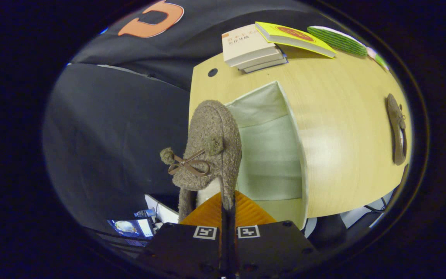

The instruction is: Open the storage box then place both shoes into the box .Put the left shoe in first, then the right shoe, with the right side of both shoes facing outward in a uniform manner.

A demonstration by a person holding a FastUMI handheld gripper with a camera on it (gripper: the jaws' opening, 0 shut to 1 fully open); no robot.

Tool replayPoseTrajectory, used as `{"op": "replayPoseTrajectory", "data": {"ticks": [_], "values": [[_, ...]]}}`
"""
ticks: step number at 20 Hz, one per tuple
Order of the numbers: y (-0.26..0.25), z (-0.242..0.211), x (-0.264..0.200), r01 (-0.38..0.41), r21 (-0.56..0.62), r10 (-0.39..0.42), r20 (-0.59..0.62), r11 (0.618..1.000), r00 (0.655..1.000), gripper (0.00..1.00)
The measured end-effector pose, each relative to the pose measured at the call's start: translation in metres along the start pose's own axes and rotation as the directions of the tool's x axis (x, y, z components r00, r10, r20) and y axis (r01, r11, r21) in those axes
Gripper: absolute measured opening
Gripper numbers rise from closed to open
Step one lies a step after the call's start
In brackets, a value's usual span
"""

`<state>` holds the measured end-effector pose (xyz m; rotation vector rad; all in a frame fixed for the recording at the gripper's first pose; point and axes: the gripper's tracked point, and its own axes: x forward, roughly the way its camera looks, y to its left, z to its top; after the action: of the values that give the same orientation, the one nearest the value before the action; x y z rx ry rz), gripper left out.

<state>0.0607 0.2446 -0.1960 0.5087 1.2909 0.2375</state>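
Note:
My gripper (227, 205) is shut on the rim of a brown fuzzy shoe (207, 151) with a small bow and pompoms. The shoe hangs lifted, its toe pointing away from the fingers. Just beyond it and to the right stands the open pale green storage box (269, 155) on the wooden table (343, 147); its inside is bare. The second brown shoe (397, 130) lies on the table far off to the right of the box.
A stack of books (250, 48), a yellow book (292, 38) and a green striped thing (337, 40) lie at the table's far edge. A round hole (212, 72) marks the table's corner. Left of the table hangs black cloth; below are a screen (130, 228) and bottle.

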Motion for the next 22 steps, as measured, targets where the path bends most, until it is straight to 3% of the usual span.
{"op": "replayPoseTrajectory", "data": {"ticks": [7, 11, 13, 16, 18, 22], "values": [[0.007, 0.002, 0.032, 0.052, 0.020, -0.052, -0.005, 0.998, 0.999, 0.08], [0.008, 0.008, 0.037, 0.061, 0.018, -0.061, 0.014, 0.998, 0.998, 0.18], [0.015, 0.007, 0.037, 0.024, 0.014, -0.024, 0.011, 1.000, 1.000, 0.35], [0.017, 0.010, 0.030, 0.002, 0.004, -0.002, 0.032, 1.000, 0.999, 0.78], [0.017, 0.011, 0.021, 0.009, -0.030, -0.007, 0.057, 1.000, 0.998, 0.88], [0.016, 0.011, -0.017, 0.005, -0.081, 0.005, 0.124, 0.997, 0.992, 0.92]]}}
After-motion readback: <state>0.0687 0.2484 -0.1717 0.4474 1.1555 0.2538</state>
